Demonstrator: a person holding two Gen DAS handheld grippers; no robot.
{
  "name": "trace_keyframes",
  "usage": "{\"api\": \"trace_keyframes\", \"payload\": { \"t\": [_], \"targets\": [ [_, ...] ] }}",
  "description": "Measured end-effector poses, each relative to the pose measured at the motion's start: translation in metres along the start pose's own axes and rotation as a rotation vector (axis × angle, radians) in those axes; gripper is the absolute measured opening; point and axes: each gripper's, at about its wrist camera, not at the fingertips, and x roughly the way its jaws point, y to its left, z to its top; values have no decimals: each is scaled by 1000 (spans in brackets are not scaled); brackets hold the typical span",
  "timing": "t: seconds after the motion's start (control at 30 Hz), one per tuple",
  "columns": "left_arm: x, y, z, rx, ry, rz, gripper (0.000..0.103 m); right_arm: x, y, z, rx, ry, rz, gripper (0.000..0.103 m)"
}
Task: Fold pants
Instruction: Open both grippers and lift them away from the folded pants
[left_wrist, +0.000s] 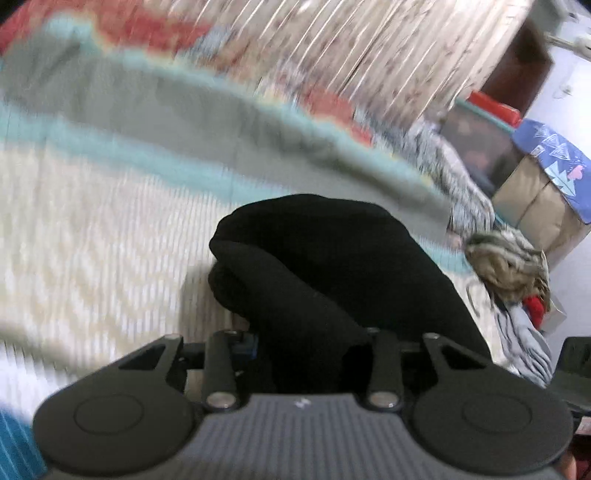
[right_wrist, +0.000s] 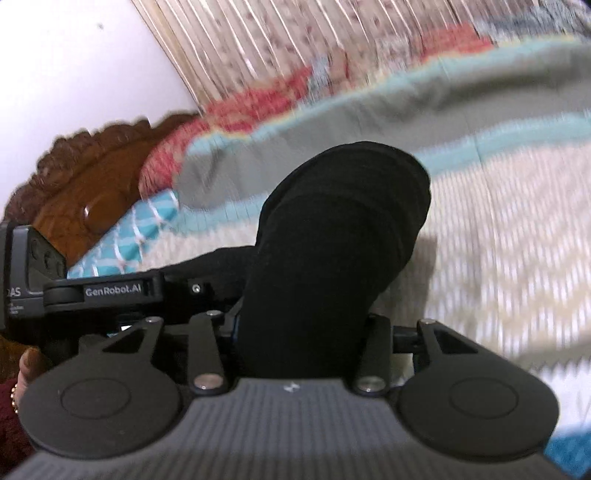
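Both my left tool (left_wrist: 314, 343) and right tool (right_wrist: 299, 325) are clamped on the black pants (left_wrist: 325, 266), bunched just ahead above the bed (left_wrist: 92, 229). I should keep edges level while lowering.

Black pants (left_wrist: 317, 280) bunch up right between my left fingers and bury their tips, so I cannot see how the jaws stand. The same cloth (right_wrist: 332, 251) swallows my right fingertips too. Ahead of both sets of fingers the bedspread (left_wrist: 92, 221) smears into streaks, its pattern unreadable, and the curtain (right_wrist: 295, 44) beyond is just as blurred. Left of my right fingers, the other gripper (right_wrist: 103, 291) is cut off by the picture's edge.
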Motion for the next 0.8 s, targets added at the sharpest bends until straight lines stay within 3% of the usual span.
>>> {"api": "trace_keyframes", "payload": {
  "t": [0.2, 0.37, 0.47, 0.57, 0.6, 0.63, 0.67, 0.8],
  "targets": [
    [49, -20, 82, 110, -126, 52, 34, 42, -17, 72, -118, -149, 19, 47],
    [128, -17, 125, 103, -102, 99, 34, 103, -70, 117, -90, -166, -7, 47],
    [179, -6, 127, 88, -45, 127, 34, 131, -108, 130, -44, -141, -37, 47],
    [238, 7, 115, 67, 81, 195, 35, 167, -152, 130, 69, -36, -105, 49],
    [255, 10, 107, 64, 135, 233, 45, 180, -165, 124, 118, 31, -146, 54],
    [264, 10, 101, 69, 134, 257, 48, 188, -179, 119, 180, 65, -153, 58],
    [263, 5, 97, 92, 95, 270, 50, 185, -189, 116, 234, 39, -114, 58],
    [260, -6, 97, 129, 107, 319, 54, 179, -179, 116, 202, 38, -132, 61]
  ]
}}
